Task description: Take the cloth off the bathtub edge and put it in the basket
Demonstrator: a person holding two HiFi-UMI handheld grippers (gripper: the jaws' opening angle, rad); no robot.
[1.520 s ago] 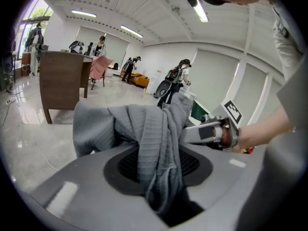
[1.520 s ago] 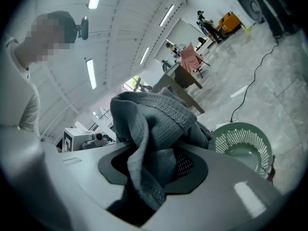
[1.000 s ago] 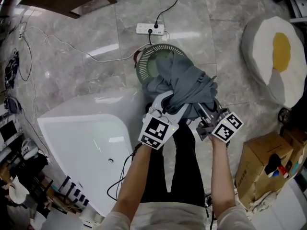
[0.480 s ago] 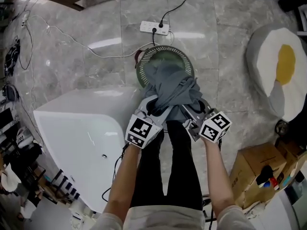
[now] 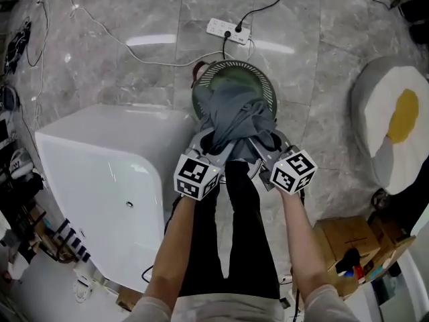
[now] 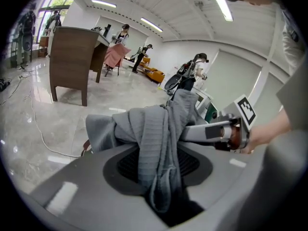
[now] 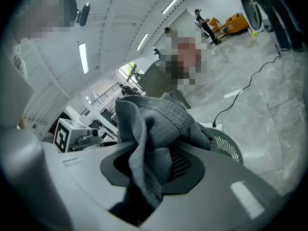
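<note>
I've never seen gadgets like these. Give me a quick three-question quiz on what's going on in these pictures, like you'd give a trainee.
1. Multiple choice: which thing does the grey cloth hang over? A the cardboard box; B the green basket; C the fried-egg cushion.
2. True or false: only one gripper grips the cloth.
3. Short answer: what white thing lies on the floor just beyond the basket?

Key
1. B.
2. False: the left gripper and the right gripper are both shut on it. The right one's fingers have just been closing further, with cloth between them.
3. A power strip.
</note>
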